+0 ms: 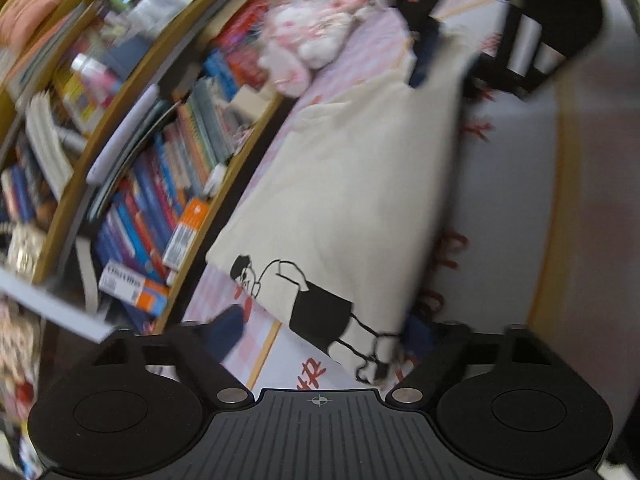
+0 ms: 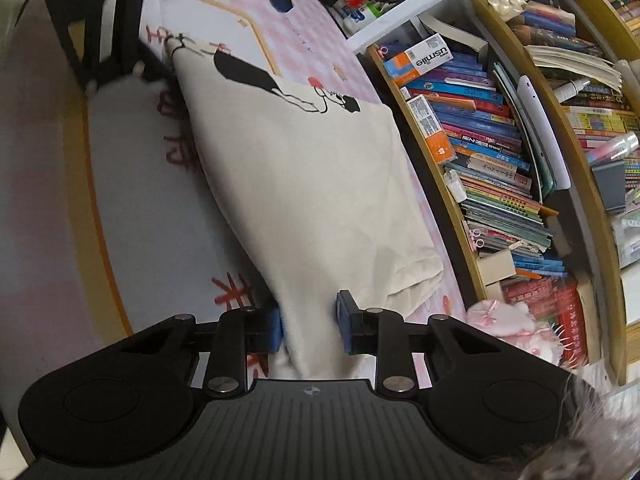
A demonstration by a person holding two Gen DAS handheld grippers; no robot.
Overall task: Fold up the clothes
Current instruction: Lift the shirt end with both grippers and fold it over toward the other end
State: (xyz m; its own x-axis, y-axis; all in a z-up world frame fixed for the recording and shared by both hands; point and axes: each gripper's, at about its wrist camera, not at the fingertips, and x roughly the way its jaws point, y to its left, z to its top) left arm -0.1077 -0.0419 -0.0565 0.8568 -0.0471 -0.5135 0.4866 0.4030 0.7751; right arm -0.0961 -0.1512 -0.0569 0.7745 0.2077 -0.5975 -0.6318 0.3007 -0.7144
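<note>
A cream T-shirt with a black cartoon figure print lies folded lengthwise on a pink-and-white bed sheet. My left gripper is wide open, its blue fingers on either side of the printed end. My right gripper is partly open around the other end of the shirt, the cloth passing between its blue pads. In the left wrist view the right gripper shows at the far end. In the right wrist view the left gripper shows at the far end.
A wooden bookshelf packed with books runs along the bed's side, also in the left wrist view. A pink plush toy lies on the sheet near the shelf, seen too in the right wrist view.
</note>
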